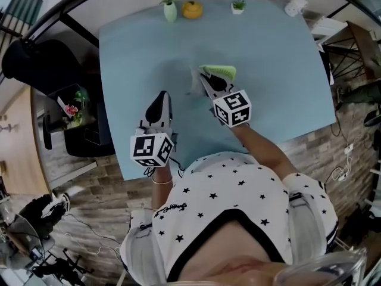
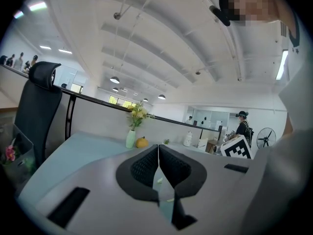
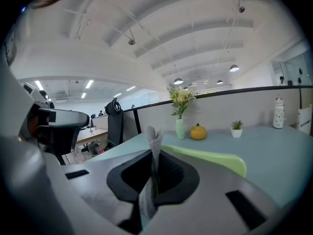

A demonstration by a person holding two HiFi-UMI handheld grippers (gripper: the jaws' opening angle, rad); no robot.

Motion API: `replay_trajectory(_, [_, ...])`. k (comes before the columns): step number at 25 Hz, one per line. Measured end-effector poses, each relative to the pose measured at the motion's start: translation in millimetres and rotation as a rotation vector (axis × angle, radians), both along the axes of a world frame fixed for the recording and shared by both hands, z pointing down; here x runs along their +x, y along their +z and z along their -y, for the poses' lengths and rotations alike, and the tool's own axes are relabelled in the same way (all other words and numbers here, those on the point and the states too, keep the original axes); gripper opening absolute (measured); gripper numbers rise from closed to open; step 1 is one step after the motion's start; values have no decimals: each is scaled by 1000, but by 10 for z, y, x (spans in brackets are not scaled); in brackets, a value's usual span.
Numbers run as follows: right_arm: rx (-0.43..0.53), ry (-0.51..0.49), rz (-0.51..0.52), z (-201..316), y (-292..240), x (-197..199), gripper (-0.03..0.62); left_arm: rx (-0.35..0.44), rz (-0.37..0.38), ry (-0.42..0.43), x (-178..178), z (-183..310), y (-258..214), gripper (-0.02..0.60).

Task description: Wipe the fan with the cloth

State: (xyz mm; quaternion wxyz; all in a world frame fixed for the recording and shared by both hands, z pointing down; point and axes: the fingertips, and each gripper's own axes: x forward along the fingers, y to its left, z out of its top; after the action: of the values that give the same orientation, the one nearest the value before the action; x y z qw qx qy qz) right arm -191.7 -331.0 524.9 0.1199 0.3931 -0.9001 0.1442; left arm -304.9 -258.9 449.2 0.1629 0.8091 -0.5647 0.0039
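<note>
A pale green fan (image 1: 222,70) lies flat on the blue table (image 1: 274,70) near its middle; in the right gripper view the fan (image 3: 215,159) shows just right of the jaws. My right gripper (image 1: 205,77) (image 3: 154,153) is shut on a thin grey cloth (image 1: 194,83) (image 3: 152,140), which stands up between its jaws right beside the fan. My left gripper (image 1: 159,95) (image 2: 158,151) hovers over the table to the left, jaws shut with nothing between them.
Along the table's far edge stand a vase of yellow flowers (image 1: 170,6), an orange ornament (image 1: 191,9), a small potted plant (image 1: 238,6) and a white object (image 1: 296,5). A black office chair (image 1: 36,61) is left of the table.
</note>
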Motion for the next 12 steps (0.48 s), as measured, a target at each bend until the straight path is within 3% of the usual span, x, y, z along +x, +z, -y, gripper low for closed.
replay_trajectory(12, [-3, 111, -24, -6, 32, 544, 17, 3, -19, 35, 166, 30, -43, 29])
